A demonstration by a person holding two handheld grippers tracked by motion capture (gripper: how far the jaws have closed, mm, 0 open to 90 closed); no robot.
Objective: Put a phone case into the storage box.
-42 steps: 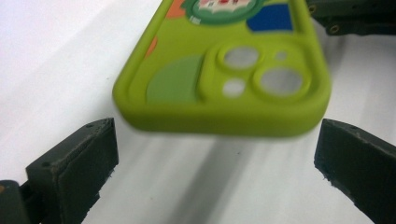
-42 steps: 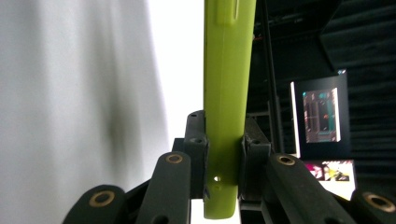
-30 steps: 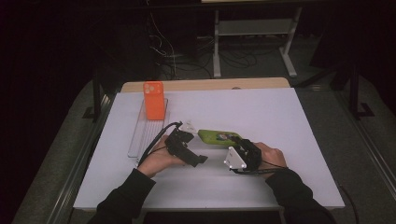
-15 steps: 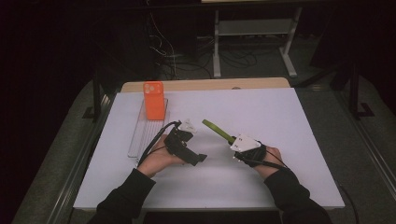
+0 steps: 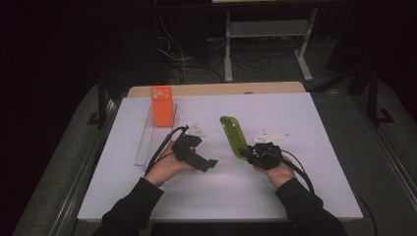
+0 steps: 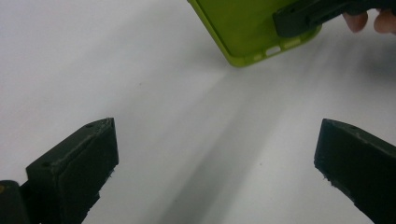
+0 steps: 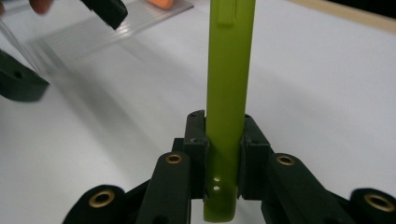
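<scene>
Fingers pinching green case (image 7: 227, 93), lifted off the surface (image 5: 295, 118).
Right gripper (image 5: 252, 155) grips the case's near end, tilting it up mid-surface; left gripper (image 5: 209, 163) waits spread, empty, just left. Likely left to do: seat it in the clear rack (image 5: 147, 142) beside the orange case (image 5: 161, 105).

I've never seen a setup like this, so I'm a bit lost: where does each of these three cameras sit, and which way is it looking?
High view: above the person's side, looking forward and down on the white table; both forearms show.
Left gripper view: rides the left hand-held gripper, looking along its open jaws across the table.
Right gripper view: rides the right hand-held gripper, whose jaws clamp the green phone case.
Shared: all three show the green phone case; the high and right gripper views also show the orange phone case.
</scene>
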